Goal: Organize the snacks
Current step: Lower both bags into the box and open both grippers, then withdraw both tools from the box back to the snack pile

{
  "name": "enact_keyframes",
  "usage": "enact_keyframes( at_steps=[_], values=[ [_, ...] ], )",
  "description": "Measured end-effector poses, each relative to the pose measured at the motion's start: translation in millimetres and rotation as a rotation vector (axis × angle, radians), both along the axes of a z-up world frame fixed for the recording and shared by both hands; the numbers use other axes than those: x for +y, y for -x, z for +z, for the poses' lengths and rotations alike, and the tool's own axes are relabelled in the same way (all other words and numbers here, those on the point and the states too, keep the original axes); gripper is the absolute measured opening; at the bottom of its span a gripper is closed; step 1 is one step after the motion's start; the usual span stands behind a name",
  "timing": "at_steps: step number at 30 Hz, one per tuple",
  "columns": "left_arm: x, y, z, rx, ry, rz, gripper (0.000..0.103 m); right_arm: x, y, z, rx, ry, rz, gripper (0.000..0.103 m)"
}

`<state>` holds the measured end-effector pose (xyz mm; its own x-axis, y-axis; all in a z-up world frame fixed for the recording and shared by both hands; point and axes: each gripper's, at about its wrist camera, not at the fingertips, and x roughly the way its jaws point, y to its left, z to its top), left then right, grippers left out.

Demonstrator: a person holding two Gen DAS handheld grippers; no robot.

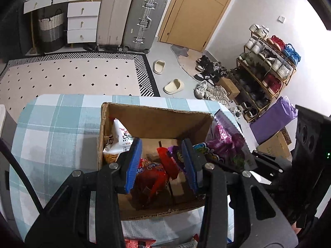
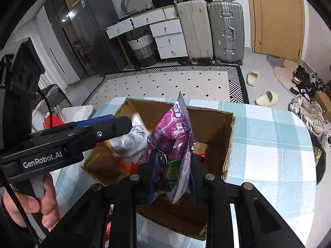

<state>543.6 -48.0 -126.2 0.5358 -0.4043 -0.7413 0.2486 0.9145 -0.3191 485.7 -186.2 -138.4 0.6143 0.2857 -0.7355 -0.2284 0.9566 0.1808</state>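
Purple foil crinkles where the right tool pinches the grape snack bag above the cardboard box; light, soft and slippery, it handles best by its sealed edge. The left tool hovers spread, empty.

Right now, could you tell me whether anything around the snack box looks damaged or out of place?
The cardboard box has no flaps, and its top edges are torn and ragged. Inside, the packets lie jumbled, with a white bag leaning against the left wall. Nothing looks spilled on the checked tablecloth.
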Motion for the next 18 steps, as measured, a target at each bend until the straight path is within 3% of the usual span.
enact_keyframes(
  at_steps=[6,9,10,18],
  values=[
    [1.1,17.7,9.2,0.000,-0.013,0.005,0.037,-2.9,6.7,6.1,-0.032,0.016,-0.010,0.031],
    [2.2,28.4,16.4,-0.008,-0.028,0.006,0.039,-1.2,12.6,11.8,-0.036,0.018,-0.012,0.050],
    [2.4,31.5,18.5,-0.012,-0.031,0.006,0.040,-1.3,14.3,13.6,-0.041,0.018,-0.010,0.051],
    [3.2,83.3,53.6,-0.081,-0.094,0.007,0.077,-6.0,45.5,32.4,-0.098,-0.003,-0.022,0.051]
  ],
)
